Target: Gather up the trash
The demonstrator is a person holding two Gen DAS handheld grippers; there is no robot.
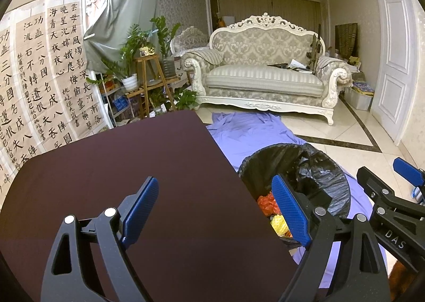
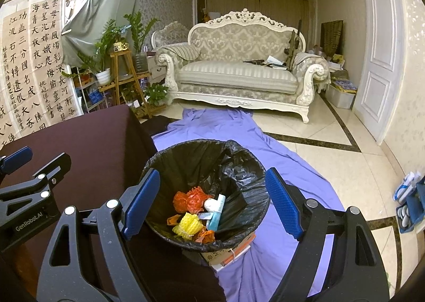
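Note:
A bin lined with a black bag (image 2: 186,158) stands on the floor beside a dark maroon table (image 2: 87,137). Inside lie orange netting (image 2: 188,199), yellow foam netting (image 2: 187,226), a white wad and a pale blue tube (image 2: 216,213). My right gripper (image 2: 212,205) hovers above the bin, open, nothing between its blue pads. My left gripper (image 1: 225,213) hangs open over the table's (image 1: 119,163) right edge, with nothing in it. In the left wrist view the bin (image 1: 268,161) shows partly behind the right finger, and the right gripper's fingers (image 1: 406,169) show at the right edge.
A purple cloth (image 2: 292,169) covers the floor under the bin, which rests on a stack of books (image 2: 231,252). A cream sofa (image 2: 236,73) stands at the back, potted plants on a wooden stand (image 2: 124,70) at the left, a white door (image 2: 377,62) at the right. A blue holder (image 2: 410,203) sits on the tiles.

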